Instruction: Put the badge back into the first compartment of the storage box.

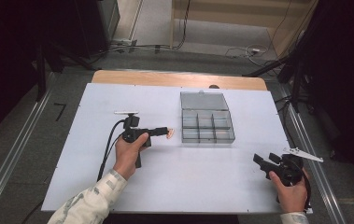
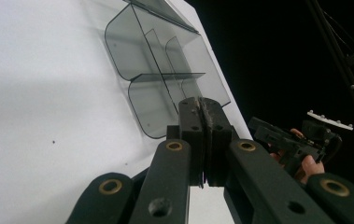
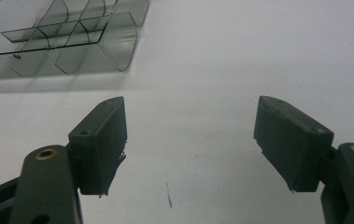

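My left gripper (image 1: 166,131) hovers over the white board just left of a clear grey compartment box (image 1: 207,128), pointing at it. Its jaws are shut on a small thin tan piece (image 1: 171,134). In the left gripper view (image 2: 203,106) that piece shows as a brownish edge (image 2: 205,116) squeezed between the pads, with the box (image 2: 165,70) close ahead. My right gripper (image 1: 262,160) rests at the board's near right, open with nothing between its jaws (image 3: 191,116). The box (image 3: 58,42) lies off to its upper left. The right gripper (image 2: 263,128) also appears in the left gripper view.
The box's lid (image 1: 204,100) lies open toward the far side. The white board (image 1: 118,186) covers a wooden table (image 1: 165,78). Metal rails run along both sides of the table, and cables lie on the floor beyond it.
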The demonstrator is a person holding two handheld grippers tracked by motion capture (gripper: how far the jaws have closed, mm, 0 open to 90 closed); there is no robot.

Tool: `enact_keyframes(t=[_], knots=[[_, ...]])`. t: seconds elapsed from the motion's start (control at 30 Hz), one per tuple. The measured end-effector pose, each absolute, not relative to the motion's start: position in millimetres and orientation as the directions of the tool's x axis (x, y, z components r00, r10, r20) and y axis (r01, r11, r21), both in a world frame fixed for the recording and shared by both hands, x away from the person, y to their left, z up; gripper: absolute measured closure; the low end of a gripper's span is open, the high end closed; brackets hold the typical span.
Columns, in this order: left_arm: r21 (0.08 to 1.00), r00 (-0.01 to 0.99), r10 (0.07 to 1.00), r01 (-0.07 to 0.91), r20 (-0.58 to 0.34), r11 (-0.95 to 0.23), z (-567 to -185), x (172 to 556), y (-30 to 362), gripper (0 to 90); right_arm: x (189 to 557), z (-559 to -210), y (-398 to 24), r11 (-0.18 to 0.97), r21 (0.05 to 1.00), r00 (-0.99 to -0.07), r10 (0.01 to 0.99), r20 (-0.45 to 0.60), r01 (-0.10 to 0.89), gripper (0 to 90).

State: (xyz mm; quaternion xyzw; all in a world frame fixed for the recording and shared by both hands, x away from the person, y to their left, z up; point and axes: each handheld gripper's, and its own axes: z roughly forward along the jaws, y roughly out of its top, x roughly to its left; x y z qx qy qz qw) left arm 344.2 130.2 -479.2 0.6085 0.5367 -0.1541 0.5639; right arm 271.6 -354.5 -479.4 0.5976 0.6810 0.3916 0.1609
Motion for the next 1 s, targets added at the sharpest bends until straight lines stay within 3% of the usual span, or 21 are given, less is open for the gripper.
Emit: enact_keyframes(t=[1.0], knots=[[0.534, 0.382, 0.498, 0.82, -0.779, 0.207, -470.7, 366.8, 114.4, 89.9, 271.3, -478.8, -354.8, -0.022, 0.729, -0.24, 0.937, 0.254, 0.684, 23.7]])
